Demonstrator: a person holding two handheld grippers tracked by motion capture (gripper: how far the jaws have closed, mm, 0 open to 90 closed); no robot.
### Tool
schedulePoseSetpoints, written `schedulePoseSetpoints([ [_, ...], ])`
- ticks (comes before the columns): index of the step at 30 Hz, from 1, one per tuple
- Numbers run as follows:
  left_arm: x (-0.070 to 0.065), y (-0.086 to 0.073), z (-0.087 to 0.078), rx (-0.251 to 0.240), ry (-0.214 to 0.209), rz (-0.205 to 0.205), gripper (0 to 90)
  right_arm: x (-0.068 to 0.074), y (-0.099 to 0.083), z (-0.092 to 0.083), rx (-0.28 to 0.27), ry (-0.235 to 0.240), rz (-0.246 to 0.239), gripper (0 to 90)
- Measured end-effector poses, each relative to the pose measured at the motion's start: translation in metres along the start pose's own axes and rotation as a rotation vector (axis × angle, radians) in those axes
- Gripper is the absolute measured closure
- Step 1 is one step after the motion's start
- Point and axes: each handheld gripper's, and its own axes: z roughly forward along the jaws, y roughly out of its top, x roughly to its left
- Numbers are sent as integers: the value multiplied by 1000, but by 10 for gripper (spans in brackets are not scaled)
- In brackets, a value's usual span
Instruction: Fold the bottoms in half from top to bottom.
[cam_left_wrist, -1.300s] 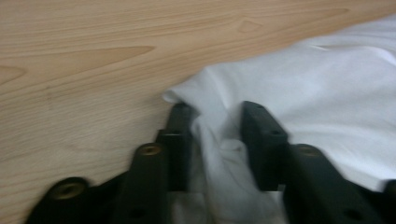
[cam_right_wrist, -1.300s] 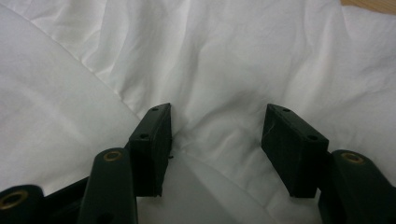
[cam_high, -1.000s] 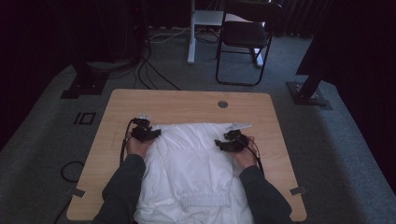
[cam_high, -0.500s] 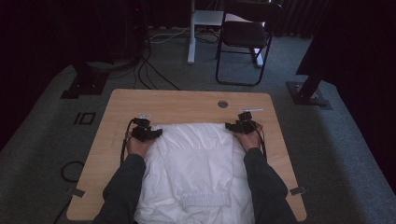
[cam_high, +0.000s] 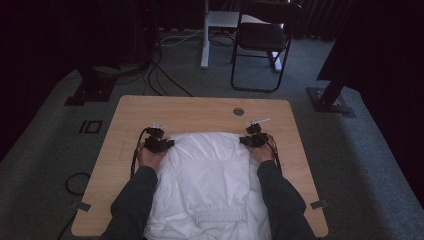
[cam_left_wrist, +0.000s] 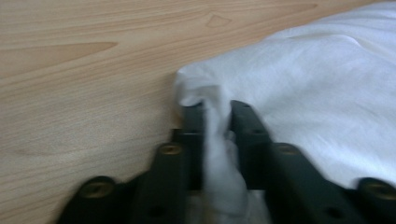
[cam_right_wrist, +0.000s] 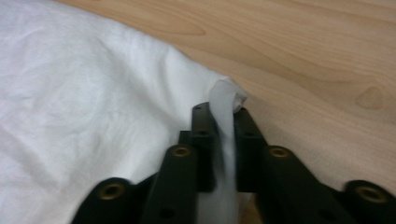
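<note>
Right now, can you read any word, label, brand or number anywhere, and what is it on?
None can be read.
White tags on the left gripper and right gripper: too small to read.
White garment: no print shows.
Table: bare wood, no markings.

**Recording studio / lab setup**

Looking like a dim studio or lab: black curtains (cam_high: 45, 45) hanging round, grey carpet (cam_high: 360, 165) covering the floor, cables (cam_high: 165, 80) trailing by stand bases (cam_high: 332, 100), a folding chair (cam_high: 262, 42) sitting behind a lone wooden tabletop (cam_high: 200, 112).
</note>
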Motion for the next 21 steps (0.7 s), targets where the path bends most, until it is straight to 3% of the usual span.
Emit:
schedulePoseSetpoints([
  [2, 1, 2, -6, -27, 2, 4, 841, -1, 0, -2, -2, -3, -10, 844],
  [5, 8, 6, -22, -103, -20, -7, 852, -7, 2, -20, -76, 35, 9, 852],
  [7, 10, 7, -26, -122, -22, -6, 855, -10, 5, -29, -104, 53, 19, 854],
  [8, 14, 11, -38, -174, -42, -18, 855, -11, 6, -35, -117, 60, 15, 854],
  [9, 15, 13, -42, -187, -46, -21, 856, -12, 13, -51, -169, 76, -7, 855],
  [12, 11, 24, -53, -230, -40, -9, 856, -8, 20, -64, -218, 66, -42, 855],
  [14, 8, 31, -58, -236, -32, 16, 855, -7, 23, -70, -234, 45, -59, 855],
  [17, 7, 40, -61, -234, -27, 34, 853, -10, 27, -72, -243, 51, -46, 854],
  [21, 8, 47, -60, -242, -23, 28, 853, -14, 30, -73, -262, 59, -23, 854],
])
